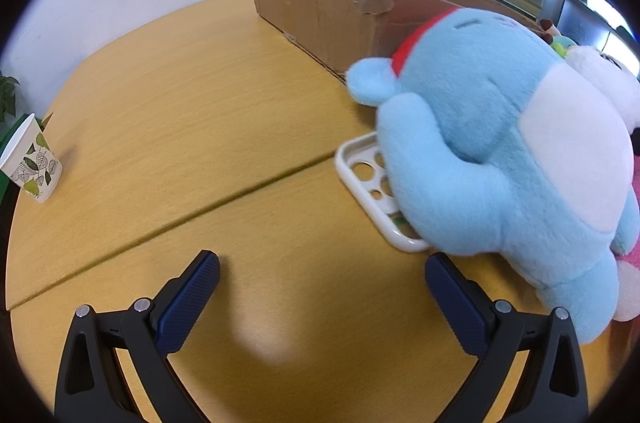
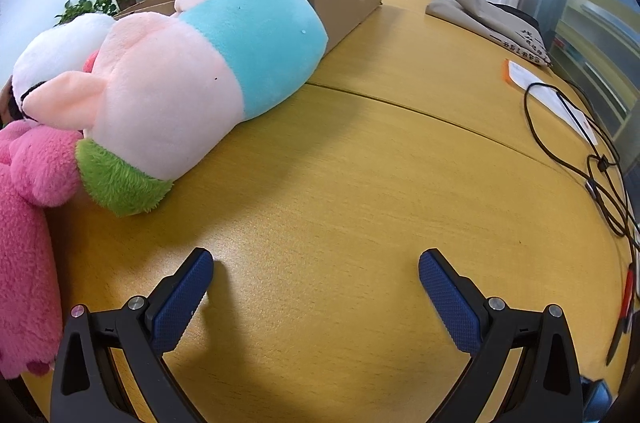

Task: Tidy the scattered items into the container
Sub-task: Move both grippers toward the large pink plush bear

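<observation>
Clearly, we held both tools spread wide and empty above the wooden table (image 2: 340,183): the left gripper (image 1: 322,273) and the right gripper (image 2: 316,269). Just beyond the left one lay the blue plush (image 1: 500,151), resting partly on a white tray (image 1: 360,167). Near the right one lay the pink and turquoise plush (image 2: 192,71) and a pink plush (image 2: 28,223). We judged these toys soft and light, best pinched at a limb. Farthest stood the cardboard box (image 1: 320,15).

Wood table (image 1: 180,95) w/ cardboard box (image 1: 320,15), plush toys (image 2: 208,63), paper cup (image 1: 32,163), cable (image 2: 600,163).
</observation>
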### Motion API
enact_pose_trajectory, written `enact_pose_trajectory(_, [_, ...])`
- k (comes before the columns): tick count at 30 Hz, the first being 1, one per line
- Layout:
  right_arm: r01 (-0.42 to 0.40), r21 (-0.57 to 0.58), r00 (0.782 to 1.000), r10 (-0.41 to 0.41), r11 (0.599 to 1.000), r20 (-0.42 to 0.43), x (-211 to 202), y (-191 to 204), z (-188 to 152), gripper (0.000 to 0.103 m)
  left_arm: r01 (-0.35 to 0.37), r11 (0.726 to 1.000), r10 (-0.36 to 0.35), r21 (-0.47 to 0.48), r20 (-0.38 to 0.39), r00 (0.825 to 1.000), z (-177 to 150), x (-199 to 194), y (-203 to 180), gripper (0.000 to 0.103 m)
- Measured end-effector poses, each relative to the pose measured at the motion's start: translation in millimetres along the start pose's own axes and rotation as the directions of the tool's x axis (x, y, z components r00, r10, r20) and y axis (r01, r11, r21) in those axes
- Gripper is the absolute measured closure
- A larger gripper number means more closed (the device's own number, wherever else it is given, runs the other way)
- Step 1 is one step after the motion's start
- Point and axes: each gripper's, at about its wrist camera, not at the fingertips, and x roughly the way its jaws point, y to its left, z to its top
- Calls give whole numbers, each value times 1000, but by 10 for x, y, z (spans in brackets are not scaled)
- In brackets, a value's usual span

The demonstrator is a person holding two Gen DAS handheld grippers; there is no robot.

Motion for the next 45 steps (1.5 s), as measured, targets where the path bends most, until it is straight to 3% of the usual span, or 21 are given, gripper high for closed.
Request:
enact_pose_trajectory(3, [41,30,999,-41,999,4,-66,2,-81,0,-8,999,13,-50,101,995,-81,-362,-176,0])
enact_pose_trajectory(7, [180,67,981,-184,981,61,-316,53,-202,0,-17,996,36,-89,222,974,-151,-1016,-582,0])
enact_pose_trajectory(11, [132,153,975,-157,979,160,-728,151,-262,0,43,992,-5,-119,306,952,-95,-1536,-1004,0])
enact_pose_trajectory(16, [56,237,947,-127,970,295,-1227,376,-323,0,66,980,15,-186,403,915,199,-1758,-1525,0])
enact_pose_trajectory(19, [-7,248,934,-82,969,347,-1450,564,-345,0,89,971,4,-220,392,920,273,-1778,-1762,0])
enact_pose_trajectory(25, [-73,185,907,-12,980,422,-1700,1023,-412,0,-25,954,136,-299,357,924,229,-1676,-2190,0])
enact_pose_trajectory(30, [-88,186,900,-2,979,435,-1750,1260,-472,0,35,945,80,-326,333,940,197,-1555,-2400,1])
enact_pose_trajectory(38, [-90,203,922,5,975,386,-1668,1491,-584,0,84,962,1,-258,315,949,200,-1450,-2705,1])
enact_pose_trajectory(45, [-158,198,929,77,967,363,-1562,1650,-561,0,136,956,-63,-260,269,961,238,-1260,-2781,1])
